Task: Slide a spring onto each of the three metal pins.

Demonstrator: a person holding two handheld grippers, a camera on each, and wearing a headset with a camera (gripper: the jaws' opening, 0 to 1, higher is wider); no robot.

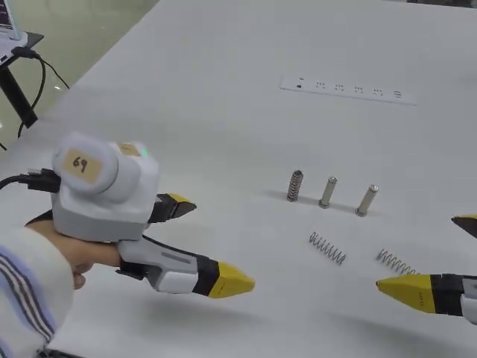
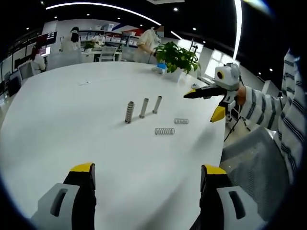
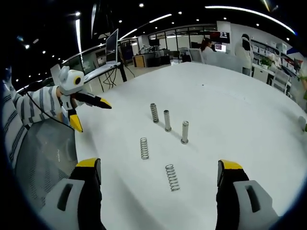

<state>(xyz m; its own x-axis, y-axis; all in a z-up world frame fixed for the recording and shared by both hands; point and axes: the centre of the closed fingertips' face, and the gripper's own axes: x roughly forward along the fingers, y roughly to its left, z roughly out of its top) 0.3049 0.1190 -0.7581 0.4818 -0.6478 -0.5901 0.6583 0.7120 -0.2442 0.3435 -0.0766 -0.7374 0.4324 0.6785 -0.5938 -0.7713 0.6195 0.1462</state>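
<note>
Three metal pins stand in a row on the white table. The left pin (image 1: 295, 186) wears a spring; the middle pin (image 1: 328, 192) and right pin (image 1: 367, 200) are bare. Two loose springs lie flat in front of them, one (image 1: 327, 248) under the middle pin, the other (image 1: 395, 262) further right. My left gripper (image 1: 209, 242) hovers open to the left of the pins, and my right gripper (image 1: 425, 253) is open at the right edge, beside the second spring. The left gripper view holds the sprung pin (image 2: 129, 111); the right gripper view holds the nearer spring (image 3: 171, 177).
A white power strip (image 1: 346, 89) lies flat on the table behind the pins. A potted plant (image 2: 177, 57) stands at the table's far side. The table's left edge runs past a black stand with cables (image 1: 19, 82).
</note>
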